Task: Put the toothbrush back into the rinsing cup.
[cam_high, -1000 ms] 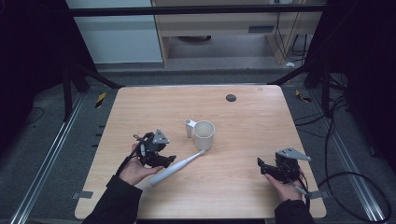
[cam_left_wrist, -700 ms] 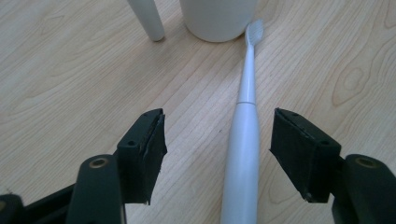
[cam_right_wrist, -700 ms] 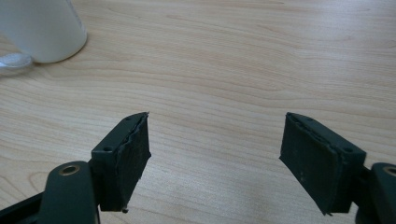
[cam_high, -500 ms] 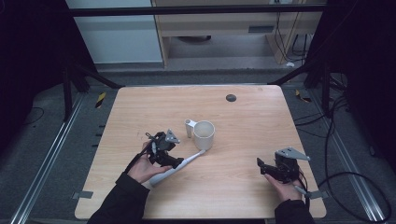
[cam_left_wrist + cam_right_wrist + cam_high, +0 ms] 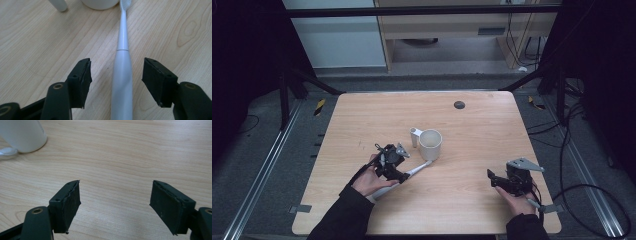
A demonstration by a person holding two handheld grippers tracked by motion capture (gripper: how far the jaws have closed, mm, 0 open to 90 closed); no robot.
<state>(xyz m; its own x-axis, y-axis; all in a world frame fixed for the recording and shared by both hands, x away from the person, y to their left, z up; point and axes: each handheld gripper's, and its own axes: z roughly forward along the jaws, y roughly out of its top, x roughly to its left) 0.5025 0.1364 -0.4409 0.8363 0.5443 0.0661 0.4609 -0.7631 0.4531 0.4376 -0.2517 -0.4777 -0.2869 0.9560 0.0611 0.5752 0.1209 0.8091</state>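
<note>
Near the middle of the wooden surface (image 5: 362, 120), a white electric toothbrush (image 5: 122, 75) lies flat, its brush head pointing far and right toward a white cup (image 5: 430, 144) and stopping just beside the cup's base; contact cannot be told. Left gripper (image 5: 116, 80) hovers low over the handle, jaws spread wide with one on each side of the thick part and a gap on both sides, so nothing is clamped yet. Lined up along the handle's length like this, it looks set for a pinch across the body, probably to lift the brush; closing squarely should matter, since the rounded handle could roll or slip. Cup stands upright with its mouth open; from the high view its inside looks bare, though the bottom is not clearly seen. A small white cylinder (image 5: 415, 136), maybe a cap or holder, stands just left of the cup. Right gripper (image 5: 115, 205) sits well apart at the near right, held in the person's hand, jaws wide over bare wood, holding nothing, likely waiting its turn. A dark round spot (image 5: 459, 104) marks the far part of the surface.
</note>
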